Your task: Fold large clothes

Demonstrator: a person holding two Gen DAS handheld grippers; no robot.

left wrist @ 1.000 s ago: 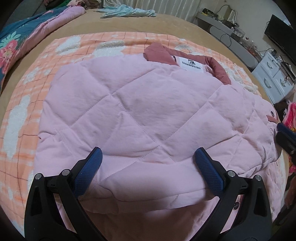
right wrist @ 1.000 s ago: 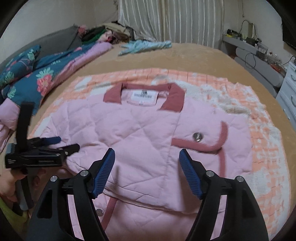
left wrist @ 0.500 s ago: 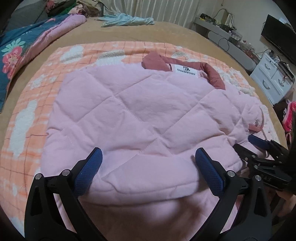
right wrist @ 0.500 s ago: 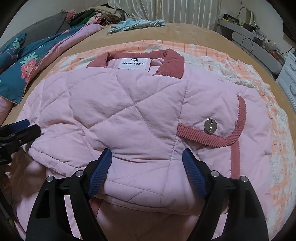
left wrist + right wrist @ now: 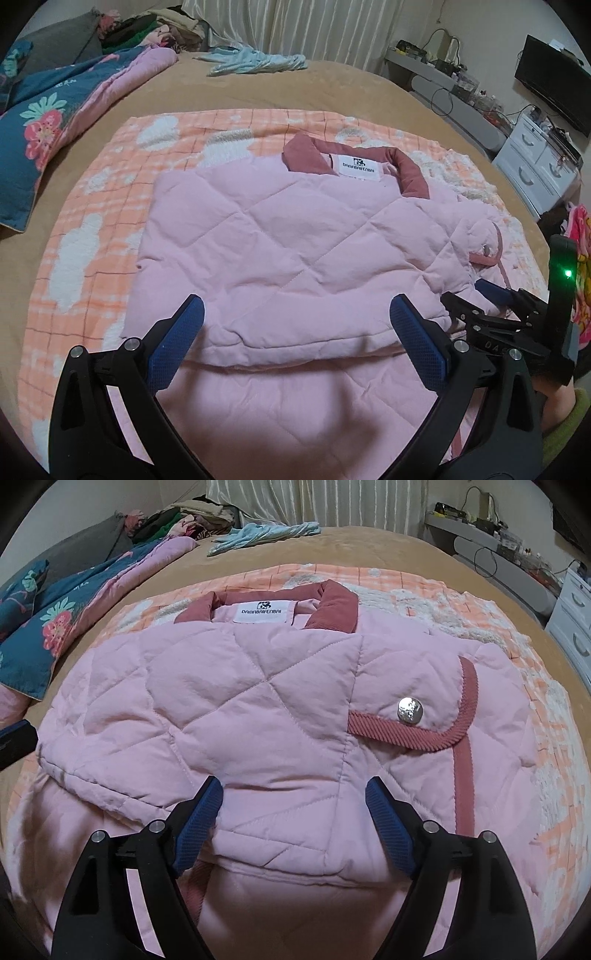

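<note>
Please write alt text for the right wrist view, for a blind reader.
A pink quilted jacket, folded, lies on an orange checked blanket on a bed. The right tongs are opening just above its near edge, gripping nothing.

Both cameras are sitting behind their own tools and looking forward and downward along the fingers onto the bed (image 5: 258,92).

The left wrist view is looking from the near edge over the left tool (image 5: 295,332), taking in the whole pink jacket (image 5: 295,240) from a little way back, with the right tool (image 5: 491,295) showing at its right edge.

The right wrist view is facing the same way over the right tool (image 5: 293,812) but hanging closer, so the jacket (image 5: 240,701) is filling most of it.

Both are sharing the jacket's collar label (image 5: 357,168) (image 5: 263,613), the orange blanket (image 5: 92,221) (image 5: 535,738) and the curtain (image 5: 314,26) (image 5: 295,498) beyond.
</note>
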